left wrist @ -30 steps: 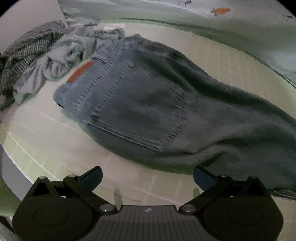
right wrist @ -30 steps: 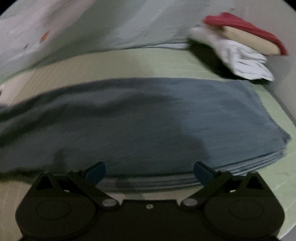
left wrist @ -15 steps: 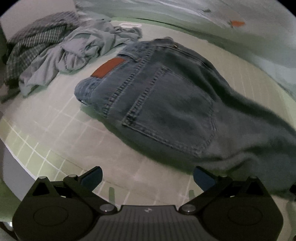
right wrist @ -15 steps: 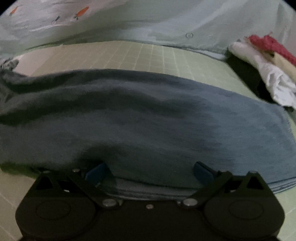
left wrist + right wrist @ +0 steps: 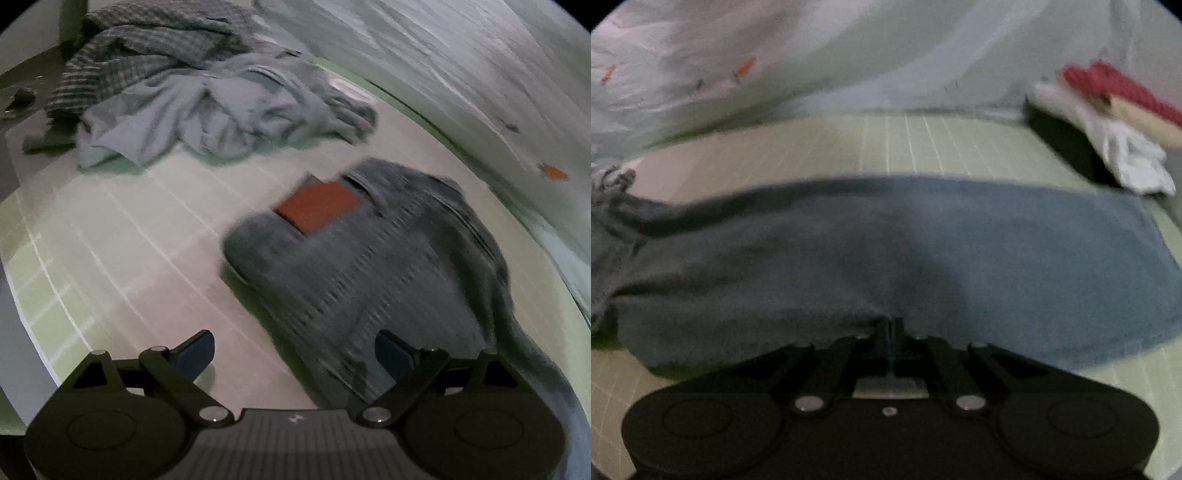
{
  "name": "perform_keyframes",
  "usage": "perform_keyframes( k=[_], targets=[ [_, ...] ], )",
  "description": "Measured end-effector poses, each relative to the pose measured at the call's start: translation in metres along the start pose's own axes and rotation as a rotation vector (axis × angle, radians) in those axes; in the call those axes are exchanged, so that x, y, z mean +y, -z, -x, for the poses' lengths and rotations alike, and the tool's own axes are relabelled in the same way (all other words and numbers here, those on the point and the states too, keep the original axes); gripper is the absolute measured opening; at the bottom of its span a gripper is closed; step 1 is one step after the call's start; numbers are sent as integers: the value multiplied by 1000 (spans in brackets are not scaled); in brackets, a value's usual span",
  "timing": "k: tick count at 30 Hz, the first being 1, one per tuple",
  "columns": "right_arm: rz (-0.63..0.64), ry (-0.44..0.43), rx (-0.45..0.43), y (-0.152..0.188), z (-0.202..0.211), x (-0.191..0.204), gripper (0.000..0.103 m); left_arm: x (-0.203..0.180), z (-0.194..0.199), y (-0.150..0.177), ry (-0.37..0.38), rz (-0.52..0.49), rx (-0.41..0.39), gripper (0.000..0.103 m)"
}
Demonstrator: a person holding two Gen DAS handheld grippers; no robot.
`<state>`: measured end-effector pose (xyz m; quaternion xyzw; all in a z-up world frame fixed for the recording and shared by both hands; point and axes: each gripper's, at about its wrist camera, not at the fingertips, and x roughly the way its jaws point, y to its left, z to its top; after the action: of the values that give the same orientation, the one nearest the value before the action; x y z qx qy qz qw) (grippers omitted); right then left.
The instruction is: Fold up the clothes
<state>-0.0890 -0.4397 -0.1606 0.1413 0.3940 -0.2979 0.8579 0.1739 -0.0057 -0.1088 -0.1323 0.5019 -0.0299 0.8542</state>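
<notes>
A pair of blue jeans (image 5: 376,273) lies on the green gridded mat (image 5: 122,236), waistband with its brown leather patch (image 5: 317,206) pointing away from me. My left gripper (image 5: 293,352) hovers open over the near waist corner, its right finger above the denim and its left finger above bare mat. In the right wrist view the folded legs of the jeans (image 5: 960,251) stretch across the mat (image 5: 923,144). My right gripper (image 5: 890,325) is shut on the near edge of the leg fabric, which bunches at the fingertips.
A crumpled pale blue garment (image 5: 207,114) and a checked grey one (image 5: 155,40) are heaped at the mat's far left. A stack of white, beige and red clothes (image 5: 1115,122) sits at the far right. A pale sheet with small orange prints (image 5: 746,68) rises behind the mat.
My right gripper has closed onto the near edge of the jeans' legs. My left gripper has swung left toward the waistband corner and stayed open.
</notes>
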Motion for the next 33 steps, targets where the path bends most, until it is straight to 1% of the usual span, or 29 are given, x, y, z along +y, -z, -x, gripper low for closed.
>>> perform_keyframes(
  k=[2, 4, 5, 6, 7, 8, 10, 11, 12, 13, 15, 17, 20, 22, 23, 25, 26, 27, 28, 29, 30, 31, 33],
  targets=[
    [-36, 34, 8, 2, 0, 3, 1, 6, -4, -9, -25, 5, -16, 93],
    [-79, 75, 1, 2, 3, 8, 4, 11, -1, -19, -37, -19, -49, 93],
    [-100, 95, -3, 1, 4, 10, 18, 12, 1, -24, -38, -38, -69, 93],
    [-122, 116, -6, 1, 5, 12, 43, 14, 3, -30, -37, -58, -88, 93],
    [-143, 136, -10, 1, 6, 15, 54, 14, 3, -35, -32, -84, -100, 91],
    [-165, 157, -13, 1, 7, 17, 68, 15, 3, -41, -27, -111, -113, 88],
    [-189, 172, -17, -1, 7, 22, 70, 13, -1, -52, -6, -176, -123, 78],
    [-193, 177, -15, -1, 6, 26, 73, 11, -5, -56, 11, -204, -119, 74],
    [-197, 185, -13, -1, 6, 30, 78, 9, -10, -61, 36, -231, -108, 65],
    [-200, 194, -8, -2, 5, 35, 79, 7, -15, -65, 61, -255, -96, 54],
    [-201, 197, -3, -3, 6, 47, 79, 3, -25, -74, 118, -280, -69, 46],
    [-198, 189, -2, -6, 7, 59, 80, -2, -34, -81, 162, -302, -52, 46],
    [-174, 179, 9, -9, 6, 77, 80, -9, -48, -90, 212, -331, -33, 52],
    [-152, 178, 16, -11, 5, 87, 81, -13, -58, -97, 252, -338, -4, 71],
    [-147, 180, 19, -12, 5, 92, 81, -14, -64, -100, 271, -342, 12, 73],
    [-144, 181, 26, -12, 5, 99, 81, -19, -75, -102, 296, -355, 55, 72],
    [-144, 181, 31, -11, 5, 103, 81, -21, -77, -100, 295, -365, 61, 71],
    [-142, 183, 36, -9, 5, 107, 81, -24, -80, -99, 295, -376, 66, 64],
    [-140, 185, 42, -7, 5, 110, 81, -27, -79, -97, 297, -389, 65, 50],
    [-138, 187, 49, -4, 5, 112, 81, -28, -78, -95, 307, -396, 65, 47],
    [-137, 188, 55, -1, 6, 114, 81, -29, -75, -94, 310, -395, 57, 36],
    [-138, 189, 61, 2, 6, 115, 81, -29, -70, -92, 302, -395, 46, 31],
    [-148, 188, 67, 7, 7, 116, 81, -27, -56, -89, 281, -383, 19, 27]
  ],
)
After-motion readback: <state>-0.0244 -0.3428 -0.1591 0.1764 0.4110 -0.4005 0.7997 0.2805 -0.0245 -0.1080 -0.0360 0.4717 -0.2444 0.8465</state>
